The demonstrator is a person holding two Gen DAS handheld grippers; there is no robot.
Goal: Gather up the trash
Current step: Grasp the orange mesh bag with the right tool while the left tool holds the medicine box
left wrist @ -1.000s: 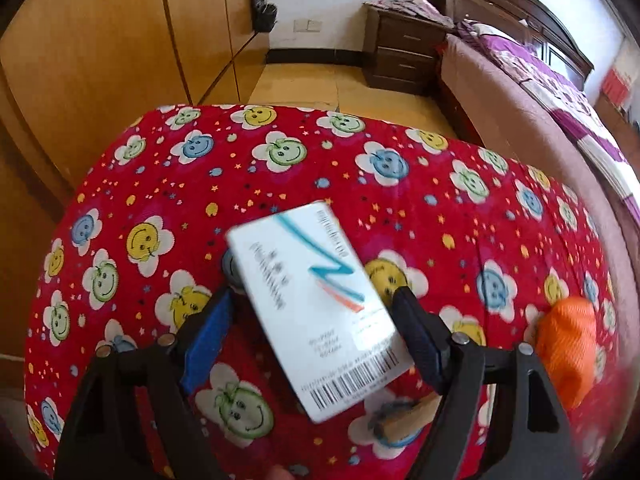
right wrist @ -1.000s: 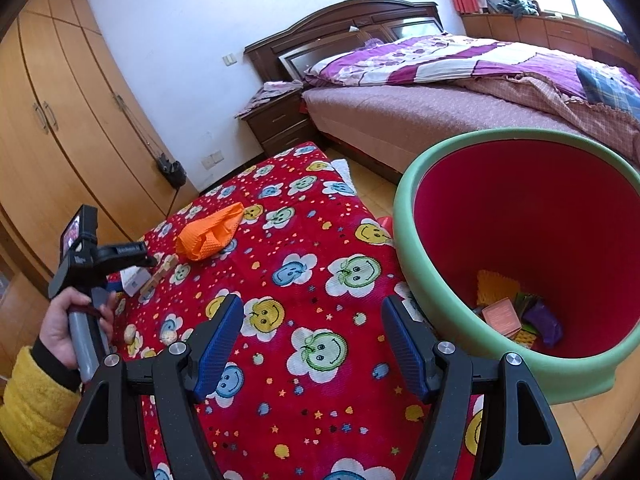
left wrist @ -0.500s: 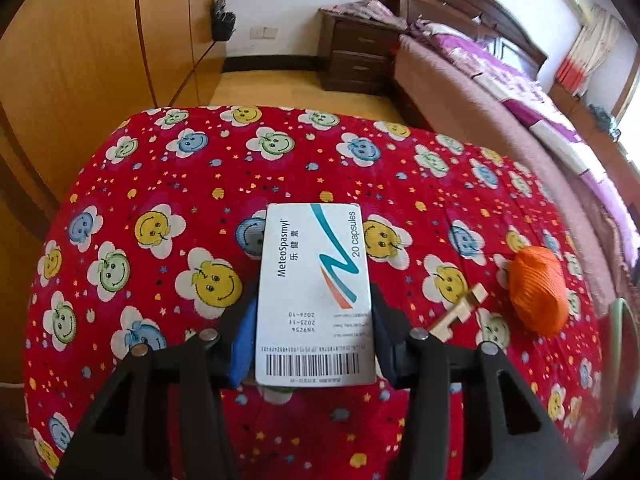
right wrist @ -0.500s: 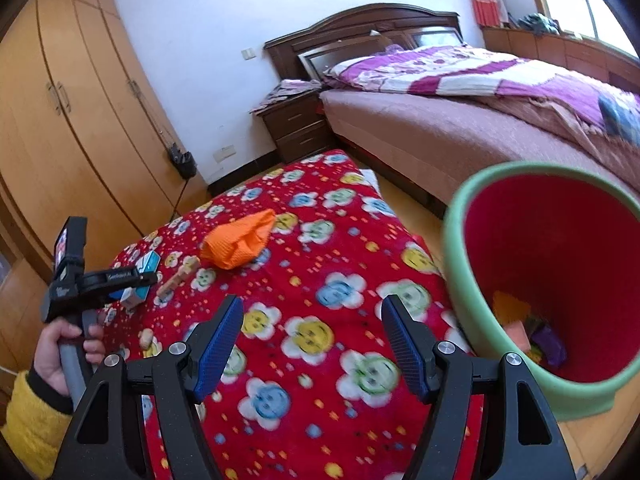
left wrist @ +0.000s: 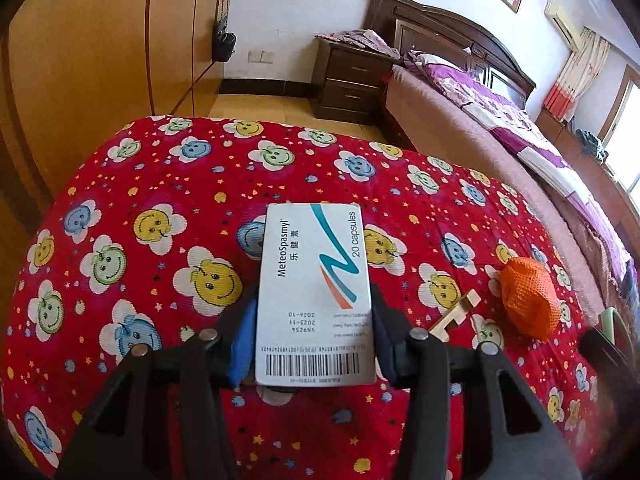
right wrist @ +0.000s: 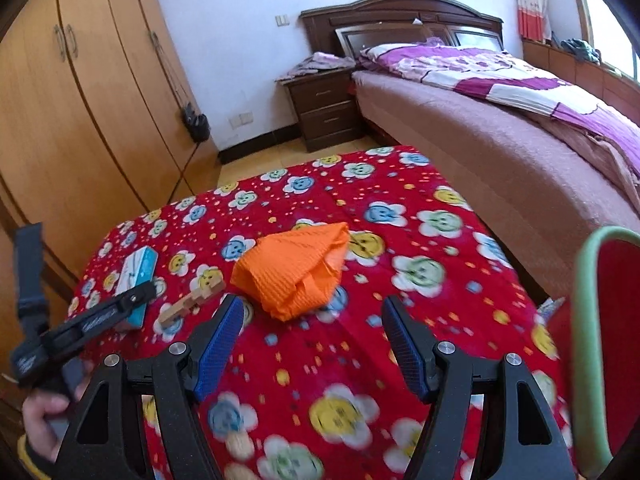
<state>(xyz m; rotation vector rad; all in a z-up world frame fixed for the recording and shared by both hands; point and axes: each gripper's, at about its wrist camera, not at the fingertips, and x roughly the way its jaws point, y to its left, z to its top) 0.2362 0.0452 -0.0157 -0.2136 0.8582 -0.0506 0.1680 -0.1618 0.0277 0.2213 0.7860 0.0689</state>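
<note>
A second ago my left gripper (left wrist: 314, 338) stood wide around the white cardboard medicine box (left wrist: 316, 300); now it clamps the box's sides at lower centre of the left view, square to me. I read "MeteoSpasmyl", "20 capsules". My right gripper (right wrist: 312, 344), jaws apart and empty, has swung from the green-rimmed red bin (right wrist: 600, 344) toward the crumpled orange mesh bag (right wrist: 296, 270).

Desk under red smiley-flower cloth (left wrist: 168, 184) directly ahead of the gripper. Beyond it: dark nightstand (left wrist: 352, 80), clothes heaped on top. Bed (right wrist: 500, 112) with purple quilt, ahead and to the right. Wooden wardrobe (right wrist: 80, 100) to the left.
</note>
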